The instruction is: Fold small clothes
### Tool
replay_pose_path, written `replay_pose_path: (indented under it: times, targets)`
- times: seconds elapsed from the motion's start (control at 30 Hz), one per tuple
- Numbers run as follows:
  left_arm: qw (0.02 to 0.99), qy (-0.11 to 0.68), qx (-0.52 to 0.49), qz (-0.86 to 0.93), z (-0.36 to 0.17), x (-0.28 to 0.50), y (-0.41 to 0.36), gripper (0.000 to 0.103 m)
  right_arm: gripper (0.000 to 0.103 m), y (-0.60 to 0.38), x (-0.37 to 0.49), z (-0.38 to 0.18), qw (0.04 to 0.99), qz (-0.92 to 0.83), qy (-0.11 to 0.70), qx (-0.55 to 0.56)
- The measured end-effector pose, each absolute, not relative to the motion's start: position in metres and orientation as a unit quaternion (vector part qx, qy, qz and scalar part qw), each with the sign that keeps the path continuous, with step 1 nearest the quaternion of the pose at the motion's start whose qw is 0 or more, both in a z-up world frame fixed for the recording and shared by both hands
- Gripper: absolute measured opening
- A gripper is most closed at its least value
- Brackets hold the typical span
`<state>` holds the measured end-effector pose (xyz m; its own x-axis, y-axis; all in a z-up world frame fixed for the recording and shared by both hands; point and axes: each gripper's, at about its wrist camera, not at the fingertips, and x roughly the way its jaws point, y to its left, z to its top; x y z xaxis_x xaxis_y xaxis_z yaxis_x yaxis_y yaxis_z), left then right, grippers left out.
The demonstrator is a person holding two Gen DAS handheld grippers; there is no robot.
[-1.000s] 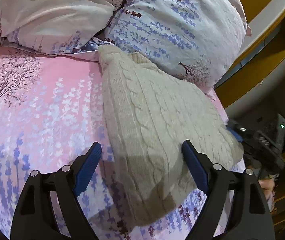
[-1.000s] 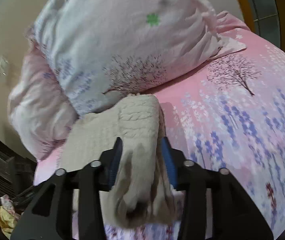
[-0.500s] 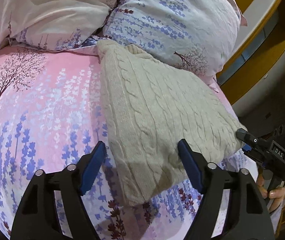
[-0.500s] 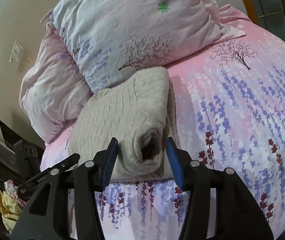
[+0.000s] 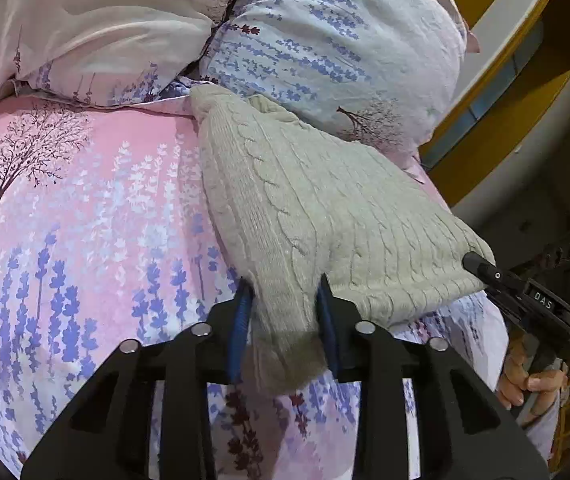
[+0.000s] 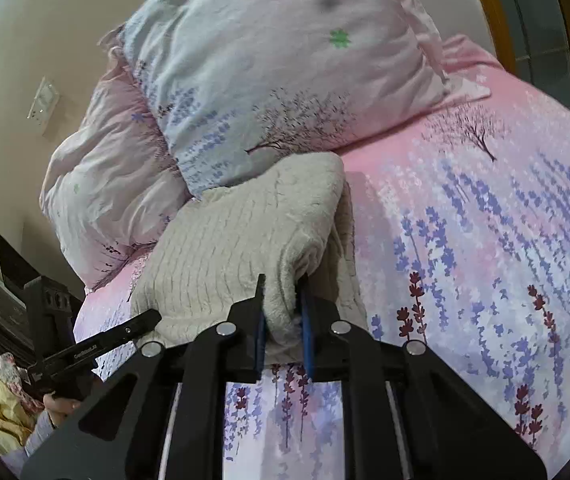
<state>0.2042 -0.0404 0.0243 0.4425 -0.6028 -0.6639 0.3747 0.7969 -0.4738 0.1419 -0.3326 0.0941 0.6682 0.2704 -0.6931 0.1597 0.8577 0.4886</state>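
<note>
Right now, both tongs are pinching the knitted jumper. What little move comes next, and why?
Probably lift both corners together and carry them toward the pillows. The left tongs and right tongs each pinch a near corner of the beige cable-knit jumper, which lies flat on the pink flowered bedsheet, ready for another fold.

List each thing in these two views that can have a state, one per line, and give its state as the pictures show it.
Sweater: folded, lying on the bed, far end against a pillow, near edge pinched at two spots.
Left gripper: shut on the sweater's near corner.
Right gripper: shut on the sweater's rolled edge.
Pillows: piled at the head of the bed, creased.
Bedsheet: spread flat.
</note>
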Motion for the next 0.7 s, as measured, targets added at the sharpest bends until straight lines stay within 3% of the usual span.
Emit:
replay_pose_path:
  times: [0.07, 0.33, 0.4, 0.47, 0.53, 0.57, 0.63, 0.7]
  targets:
    - [0.838, 0.441, -0.123, -0.298, 0.024, 0.201, -0.039, 0.021, 0.013, -0.33, 0.14, 0.092, 0.874, 0.028, 0.412, 0.255]
    - [0.83, 0.446, -0.134, -0.309, 0.027, 0.194, -0.033, 0.025, 0.017, -0.337, 0.136, 0.077, 0.864, 0.026, 0.427, 0.266]
    - [0.819, 0.455, -0.154, -0.315, 0.026, 0.194, -0.029, 0.037, 0.025, -0.34, 0.135, 0.075, 0.861, 0.027, 0.428, 0.274]
    - [0.805, 0.471, -0.168, -0.318, 0.022, 0.194, -0.029, 0.058, 0.028, -0.341, 0.136, 0.075, 0.86, 0.026, 0.426, 0.279]
    - [0.807, 0.472, -0.164, -0.315, 0.019, 0.193, -0.032, 0.06, 0.023, -0.341, 0.14, 0.072, 0.858, 0.029, 0.429, 0.282]
    - [0.81, 0.471, -0.156, -0.315, 0.019, 0.192, -0.034, 0.055, 0.015, -0.339, 0.142, 0.071, 0.858, 0.032, 0.431, 0.278]
    - [0.805, 0.469, -0.154, -0.329, 0.02, 0.192, -0.037, 0.031, 0.009, -0.335, 0.142, 0.08, 0.87, 0.028, 0.417, 0.261]
    - [0.812, 0.46, -0.14, -0.332, 0.024, 0.188, -0.036, 0.022, 0.008, -0.332, 0.137, 0.095, 0.888, 0.019, 0.392, 0.24]
